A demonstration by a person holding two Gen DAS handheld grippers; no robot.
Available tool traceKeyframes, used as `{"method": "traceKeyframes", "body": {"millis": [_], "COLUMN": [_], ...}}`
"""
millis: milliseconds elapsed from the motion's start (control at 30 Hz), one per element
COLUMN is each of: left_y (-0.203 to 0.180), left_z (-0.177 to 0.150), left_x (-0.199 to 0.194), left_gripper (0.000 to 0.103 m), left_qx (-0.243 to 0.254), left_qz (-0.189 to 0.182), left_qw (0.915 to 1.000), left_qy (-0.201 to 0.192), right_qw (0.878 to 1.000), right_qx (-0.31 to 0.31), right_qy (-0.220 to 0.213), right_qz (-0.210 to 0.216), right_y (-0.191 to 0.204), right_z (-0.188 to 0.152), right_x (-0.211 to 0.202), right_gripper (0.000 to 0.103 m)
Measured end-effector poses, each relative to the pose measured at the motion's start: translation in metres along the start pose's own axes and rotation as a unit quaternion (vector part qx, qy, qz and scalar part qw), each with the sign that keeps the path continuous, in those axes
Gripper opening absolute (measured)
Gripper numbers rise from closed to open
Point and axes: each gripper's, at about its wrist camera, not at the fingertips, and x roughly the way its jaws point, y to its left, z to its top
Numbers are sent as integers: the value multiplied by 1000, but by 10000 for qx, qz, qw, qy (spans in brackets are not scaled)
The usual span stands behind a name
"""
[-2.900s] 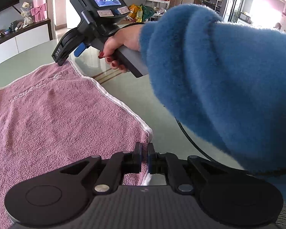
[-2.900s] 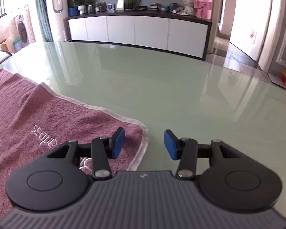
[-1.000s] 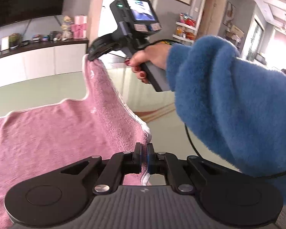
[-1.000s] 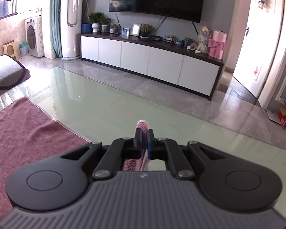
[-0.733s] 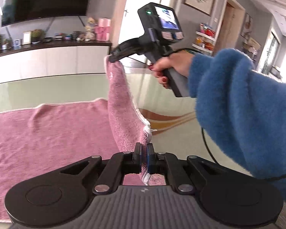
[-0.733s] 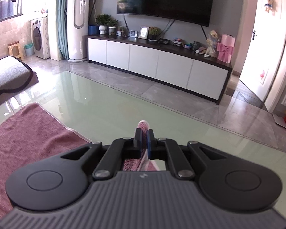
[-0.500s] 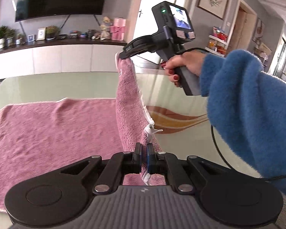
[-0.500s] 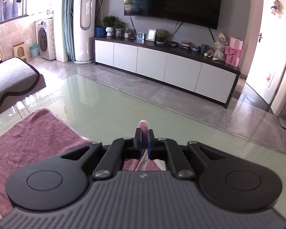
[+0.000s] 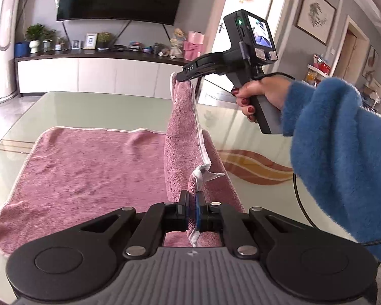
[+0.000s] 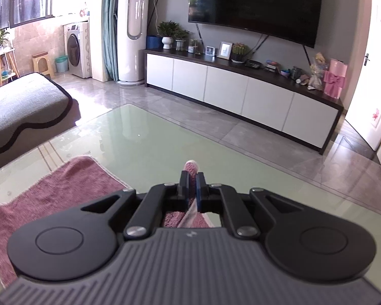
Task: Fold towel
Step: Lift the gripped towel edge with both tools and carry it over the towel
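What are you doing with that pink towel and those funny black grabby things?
A person is folding a towel on a glass table. The left hand-held gripper is shut on one corner of it, and the right hand-held gripper is shut on another corner, lifted high. That edge hangs up in the air between them, while the rest of the towel lies flat on the table. The fold is not laid over yet.

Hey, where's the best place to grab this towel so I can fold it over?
At the two corners of its near short edge, from the right end. The towel lies flat lengthwise, and both grippers, left and right, already pinch those corners.
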Motion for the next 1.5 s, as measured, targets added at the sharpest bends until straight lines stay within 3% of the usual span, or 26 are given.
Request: {"method": "traceKeyframes", "body": {"millis": [567, 1067, 1500], "left_y": [65, 123, 150], "left_z": [10, -5, -19], "left_x": [-26, -19, -28], "left_gripper": [5, 5, 5], "left_qx": [-457, -929, -1287], "left_qz": [521, 1046, 1348], "left_qw": [9969, 9901, 9825], "left_qy": [-372, -91, -37], "right_qw": [9994, 9964, 9946], "right_qx": [-120, -446, -506], "right_qy": [-123, 210, 337], "right_qz": [307, 695, 838], "right_y": [66, 136, 164], "right_z": [35, 34, 35], "right_x": [35, 94, 125], "right_gripper": [5, 5, 5]}}
